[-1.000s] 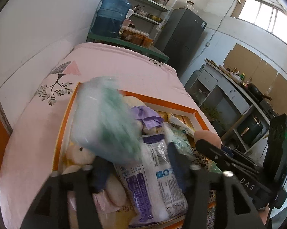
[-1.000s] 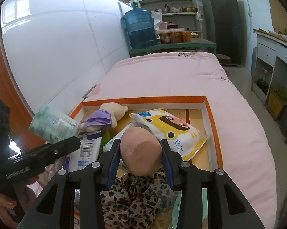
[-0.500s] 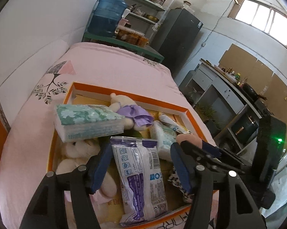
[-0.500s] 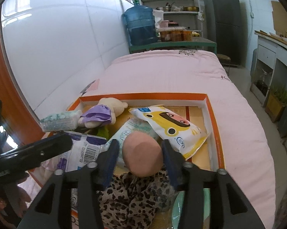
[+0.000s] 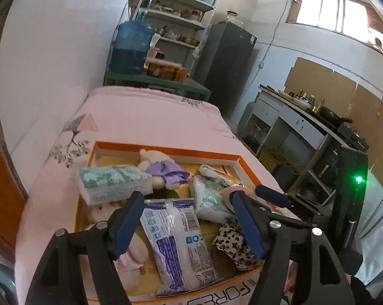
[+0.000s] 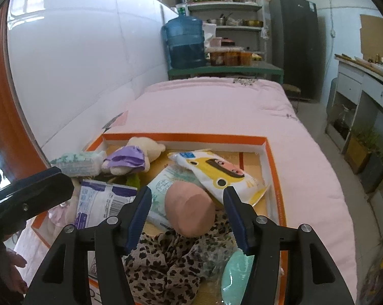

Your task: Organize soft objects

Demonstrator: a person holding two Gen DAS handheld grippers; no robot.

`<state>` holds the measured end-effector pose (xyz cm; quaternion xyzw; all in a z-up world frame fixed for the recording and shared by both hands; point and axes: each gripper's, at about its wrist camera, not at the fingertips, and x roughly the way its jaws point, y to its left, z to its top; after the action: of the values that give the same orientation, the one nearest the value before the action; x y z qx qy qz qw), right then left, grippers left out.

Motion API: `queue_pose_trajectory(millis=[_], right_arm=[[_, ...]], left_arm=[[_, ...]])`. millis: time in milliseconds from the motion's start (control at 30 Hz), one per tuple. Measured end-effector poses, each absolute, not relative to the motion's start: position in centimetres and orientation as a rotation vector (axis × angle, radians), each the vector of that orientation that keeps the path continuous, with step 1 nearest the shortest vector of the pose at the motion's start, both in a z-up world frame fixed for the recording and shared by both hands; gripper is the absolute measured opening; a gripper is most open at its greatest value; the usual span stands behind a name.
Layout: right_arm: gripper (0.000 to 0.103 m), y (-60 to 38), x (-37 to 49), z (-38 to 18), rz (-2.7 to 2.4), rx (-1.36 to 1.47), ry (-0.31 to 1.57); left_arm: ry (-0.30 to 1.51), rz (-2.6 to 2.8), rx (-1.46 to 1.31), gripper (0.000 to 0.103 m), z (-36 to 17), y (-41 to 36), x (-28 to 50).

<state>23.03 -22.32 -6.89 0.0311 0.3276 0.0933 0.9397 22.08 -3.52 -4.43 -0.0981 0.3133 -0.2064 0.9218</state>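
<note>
A pink bed (image 6: 216, 106) fills the middle of the room, running toward the far wall. On its near end sits a shallow orange-rimmed box (image 6: 265, 142), and the soft things lie inside it.

Along the box's left side a green-patterned tissue pack (image 5: 115, 181) rests on top of a pale plush toy (image 5: 99, 212). Just right of the tissue pack, toward the far wall of the box, lies a cream plush doll in a purple dress (image 5: 163, 171). A white and purple packet (image 5: 176, 239) lies lengthwise in the near middle. A yellow cartoon wipes pack (image 6: 216, 170) sits at the far right, overlapping a pale green wipes pack (image 6: 163, 185). A leopard-print cloth (image 6: 171, 256) is bunched at the near right, with a mint-green item (image 6: 234, 277) beside it.

The left gripper (image 5: 188, 223) hovers above the white and purple packet, its jaws opening wide and gripping nothing. The right gripper (image 6: 187, 216) has its jaws opening on either side of a pink foam ball (image 6: 188, 207); the blue pads stand clear of it, and the ball rests on the leopard-print cloth.
</note>
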Motion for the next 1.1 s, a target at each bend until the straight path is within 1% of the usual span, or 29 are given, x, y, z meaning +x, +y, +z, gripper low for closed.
queue_pose_trajectory(millis=[233, 533, 767, 1100], right_arm=[[0.060, -22.5, 22.3, -6.0, 0.140, 0.046, 0.629], [0.060, -21.7, 20.9, -4.2, 0.111, 0.037, 0.621], [0.060, -21.9, 17.6, -2.2, 0.069, 0.047, 0.620], [0.060, -21.9, 11.9, -1.0, 0.053, 0.061, 0.651]], left_arm=[[0.589, -0.358, -0.142, 0.072, -3.3, -3.7, 21.1], [0.560, -0.292, -0.110, 0.072, -1.9, -3.7, 19.5], [0.538, -0.259, -0.107, 0.072, -0.5, -3.4, 16.7], [0.517, -0.223, -0.098, 0.072, 0.4, -2.6, 11.1]])
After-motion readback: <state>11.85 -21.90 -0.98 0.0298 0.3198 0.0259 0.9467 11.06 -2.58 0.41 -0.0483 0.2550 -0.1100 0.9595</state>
